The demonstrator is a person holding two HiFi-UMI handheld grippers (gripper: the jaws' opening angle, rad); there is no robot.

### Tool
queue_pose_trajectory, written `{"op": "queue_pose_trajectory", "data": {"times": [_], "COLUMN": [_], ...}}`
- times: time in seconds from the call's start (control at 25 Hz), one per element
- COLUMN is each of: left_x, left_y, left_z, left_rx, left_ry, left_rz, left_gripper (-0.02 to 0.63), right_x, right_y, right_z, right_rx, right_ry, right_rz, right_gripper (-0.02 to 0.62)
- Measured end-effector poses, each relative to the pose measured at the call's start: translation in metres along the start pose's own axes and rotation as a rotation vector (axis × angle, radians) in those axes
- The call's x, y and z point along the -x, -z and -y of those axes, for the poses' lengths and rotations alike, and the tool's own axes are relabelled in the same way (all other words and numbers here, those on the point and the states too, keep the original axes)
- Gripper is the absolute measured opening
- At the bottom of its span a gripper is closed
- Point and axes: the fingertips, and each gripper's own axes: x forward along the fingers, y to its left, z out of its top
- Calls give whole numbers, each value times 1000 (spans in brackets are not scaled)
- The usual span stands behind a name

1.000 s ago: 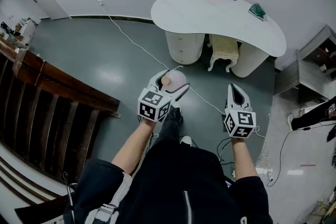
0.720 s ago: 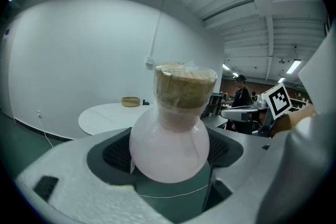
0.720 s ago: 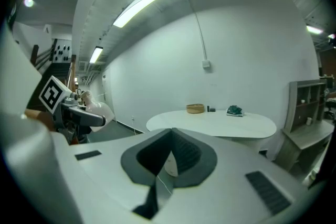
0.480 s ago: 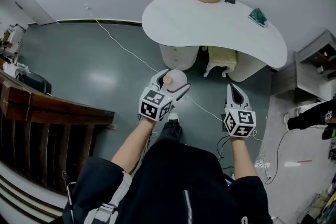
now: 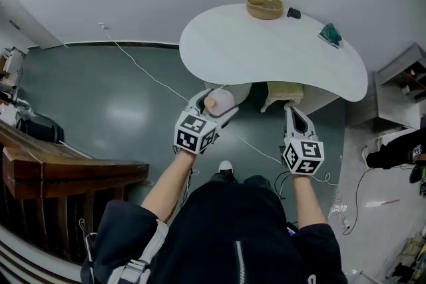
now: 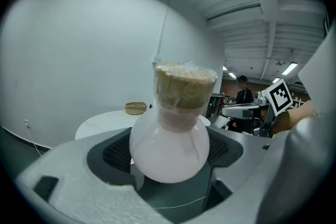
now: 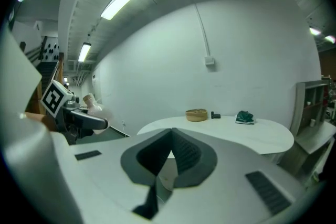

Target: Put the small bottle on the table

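The small bottle (image 5: 222,99) is a round pinkish flask with a cork stopper. My left gripper (image 5: 214,103) is shut on its bulb and holds it upright in the air, just short of the near edge of the white curved table (image 5: 266,50). In the left gripper view the bottle (image 6: 169,147) sits between the dark pads (image 6: 115,152), with the table (image 6: 102,122) behind it. My right gripper (image 5: 293,110) hovers by the table's front edge. In its own view the right gripper (image 7: 170,131) is shut, the tips meet, and nothing is held.
On the far side of the table stand a wooden bowl (image 5: 264,7), a small dark object (image 5: 293,12) and a green item (image 5: 329,34). A cream stool (image 5: 282,92) is tucked under the table. A white cable (image 5: 143,68) crosses the floor. A wooden railing (image 5: 66,169) is at the left.
The person has stepped closer to the table, which now reaches both grippers' tips. The left gripper still holds the bottle the same way, and the right stays shut.
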Motion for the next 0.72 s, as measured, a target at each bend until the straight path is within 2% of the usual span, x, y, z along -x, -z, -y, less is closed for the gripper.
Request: {"op": "queue_pose_trajectory", "data": {"times": [0.44, 0.72], "left_x": [-34, -65], "left_y": [-7, -14], "left_z": [-30, -49], "left_rx": [1, -3], "left_ry": [41, 35], "left_rz": [-6, -12], "left_gripper": [400, 400], "right_x": [-27, -71], "right_y": [7, 3], "right_z": [20, 36], "right_rx": [-22, -26], "right_ry": [57, 25], "right_rz": [-29, -25], "right_gripper": [0, 2]}}
